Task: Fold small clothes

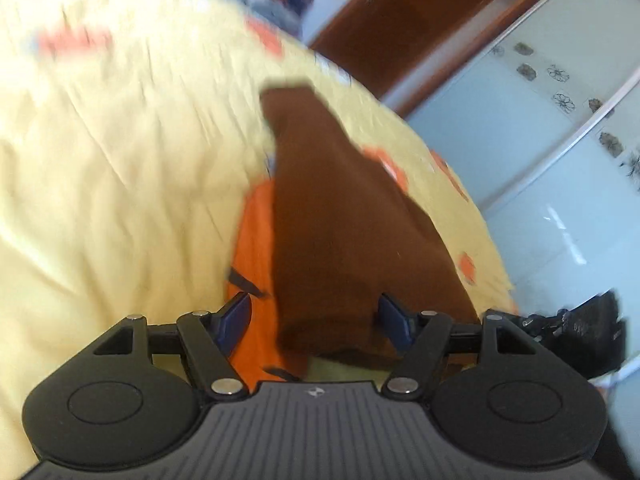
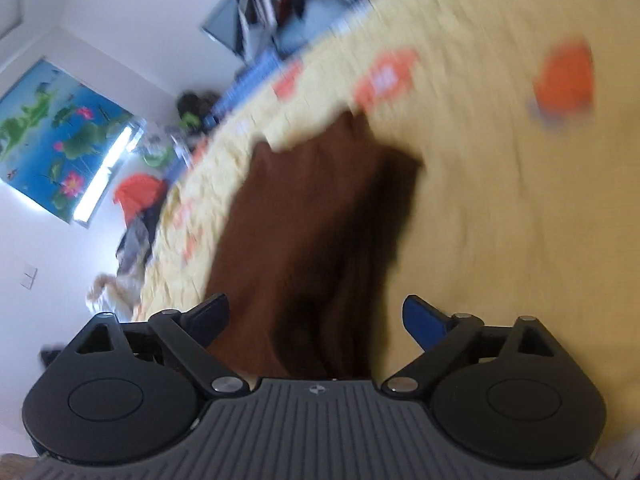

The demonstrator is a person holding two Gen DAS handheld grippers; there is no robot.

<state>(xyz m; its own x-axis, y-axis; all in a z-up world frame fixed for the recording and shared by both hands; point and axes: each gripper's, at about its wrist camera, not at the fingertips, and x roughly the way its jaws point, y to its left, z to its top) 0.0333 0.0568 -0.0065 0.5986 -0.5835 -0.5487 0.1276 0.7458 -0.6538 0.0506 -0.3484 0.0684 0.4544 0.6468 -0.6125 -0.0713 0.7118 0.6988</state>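
Holding both tongs wide w/ nothing pinched, left gripper and right gripper straddling the brown garment lying bunched on the yellow bedspread, prob. so I can re-grip edges for the next fold.

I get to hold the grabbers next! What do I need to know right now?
Left gripper: open, gripping nothing; the brown cloth lies between its fingers.
Right gripper: open, gripping nothing, over the same cloth.
Things: the brown cloth lies on the yellow bedspread, partly over an orange garment.
Done: the brown cloth looks narrow, maybe partly folded; the blur hides the detail.
Left: probably finish that fold, then the orange garment.
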